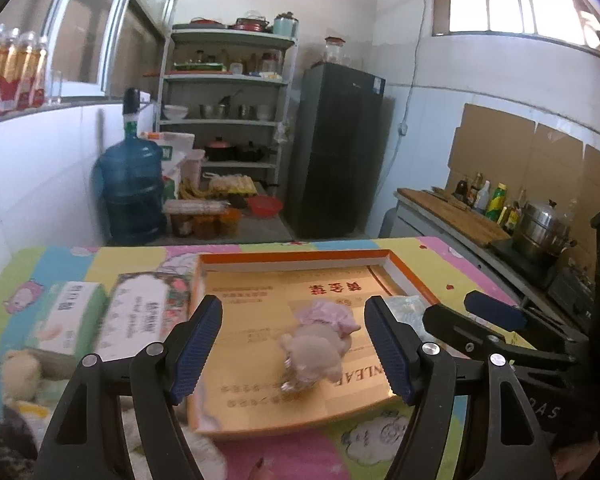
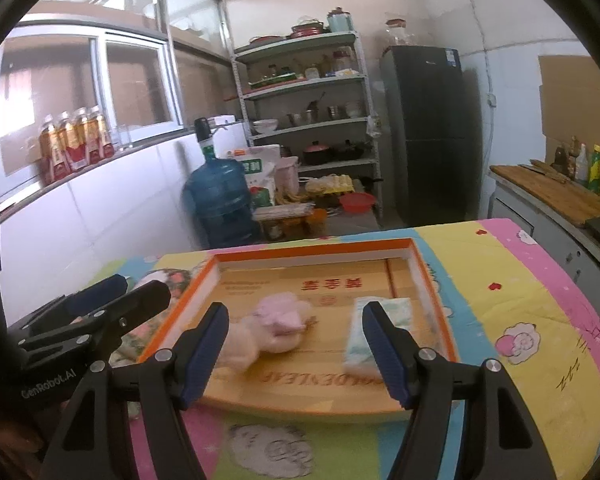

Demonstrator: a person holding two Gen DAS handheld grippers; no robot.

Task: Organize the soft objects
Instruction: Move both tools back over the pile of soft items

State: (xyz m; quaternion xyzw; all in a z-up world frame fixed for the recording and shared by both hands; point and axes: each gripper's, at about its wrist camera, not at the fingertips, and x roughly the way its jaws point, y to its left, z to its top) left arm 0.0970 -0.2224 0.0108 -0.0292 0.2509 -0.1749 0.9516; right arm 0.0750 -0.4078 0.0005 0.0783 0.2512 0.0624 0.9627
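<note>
An orange-rimmed shallow box (image 1: 300,258) (image 2: 316,247) lies on the colourful tablecloth. A pale plush toy with a pink part (image 1: 318,344) (image 2: 272,330) lies inside it. A light tissue pack (image 2: 380,328) (image 1: 404,306) lies in its right part. My left gripper (image 1: 294,344) is open and empty, just above the plush toy. My right gripper (image 2: 296,350) is open and empty over the box's near part, and shows in the left wrist view (image 1: 496,320). Two tissue packs (image 1: 72,318) (image 1: 148,312) lie left of the box. A cream plush toy (image 1: 20,376) lies at the near left.
The table ends just past the box; a water jug (image 1: 134,188), shelves (image 1: 224,120) and a dark fridge (image 1: 336,148) stand beyond. A counter with bottles and a pot (image 1: 540,232) runs along the right. The left gripper shows in the right wrist view (image 2: 112,300).
</note>
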